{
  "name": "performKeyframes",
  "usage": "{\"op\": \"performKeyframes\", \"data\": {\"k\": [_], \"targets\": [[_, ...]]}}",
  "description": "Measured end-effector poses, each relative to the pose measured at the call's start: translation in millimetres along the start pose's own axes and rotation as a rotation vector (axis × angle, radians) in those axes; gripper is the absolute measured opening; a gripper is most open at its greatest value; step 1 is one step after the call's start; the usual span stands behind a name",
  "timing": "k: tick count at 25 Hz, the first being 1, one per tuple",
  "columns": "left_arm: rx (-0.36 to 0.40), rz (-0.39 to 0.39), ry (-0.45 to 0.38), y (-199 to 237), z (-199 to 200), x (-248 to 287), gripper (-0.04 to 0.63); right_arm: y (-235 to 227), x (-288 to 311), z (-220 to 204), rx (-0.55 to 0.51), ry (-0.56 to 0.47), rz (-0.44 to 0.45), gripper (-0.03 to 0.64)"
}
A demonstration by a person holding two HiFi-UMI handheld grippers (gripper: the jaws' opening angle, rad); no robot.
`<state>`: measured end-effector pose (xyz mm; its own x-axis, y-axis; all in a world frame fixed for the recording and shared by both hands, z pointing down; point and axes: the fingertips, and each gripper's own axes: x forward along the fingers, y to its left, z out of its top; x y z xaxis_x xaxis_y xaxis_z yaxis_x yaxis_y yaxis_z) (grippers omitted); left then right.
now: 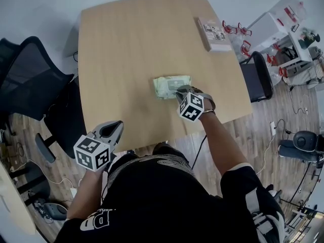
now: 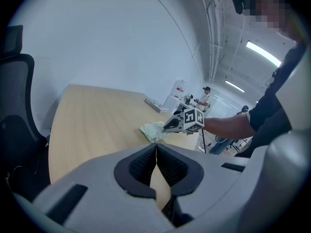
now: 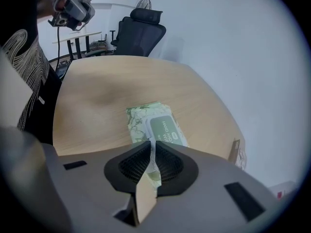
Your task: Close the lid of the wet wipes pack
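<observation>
The wet wipes pack [image 1: 169, 85] lies flat on the wooden table [image 1: 131, 39], pale green with leaf print. Its darker green lid [image 3: 165, 129] looks flat against the top of the pack [image 3: 146, 120]. My right gripper [image 1: 178, 91] points steeply down over the pack's near right end. Its jaws stand together with only a thin slit, and I see nothing gripped [image 3: 151, 145]. My left gripper [image 1: 115, 127] hangs off the table's near left corner, away from the pack, and is shut and empty [image 2: 156, 149]. From there I see the pack [image 2: 151, 130] under the right gripper [image 2: 167, 126].
A flat printed box [image 1: 213, 33] lies at the table's far right edge. A black office chair [image 1: 25, 80] stands to the left, another black chair [image 1: 258, 77] to the right. White shelving with red items [image 1: 276, 29] stands beyond it.
</observation>
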<state>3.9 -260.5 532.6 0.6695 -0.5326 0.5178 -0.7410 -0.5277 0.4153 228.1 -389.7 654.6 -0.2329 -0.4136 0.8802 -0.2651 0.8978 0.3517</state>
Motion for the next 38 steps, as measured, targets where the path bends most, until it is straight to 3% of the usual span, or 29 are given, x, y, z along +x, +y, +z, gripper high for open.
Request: {"op": "performKeyframes", "data": {"k": [16,38], "targets": [[-0.005,0.001,-0.007,-4,0,5,0.02,7,4,2,-0.006,-0.017,-0.026,0.02],[-0.018,-0.003,-0.009,2,0,4,0.02,8,21,-4,0.028,0.023,0.058,0.021]]}}
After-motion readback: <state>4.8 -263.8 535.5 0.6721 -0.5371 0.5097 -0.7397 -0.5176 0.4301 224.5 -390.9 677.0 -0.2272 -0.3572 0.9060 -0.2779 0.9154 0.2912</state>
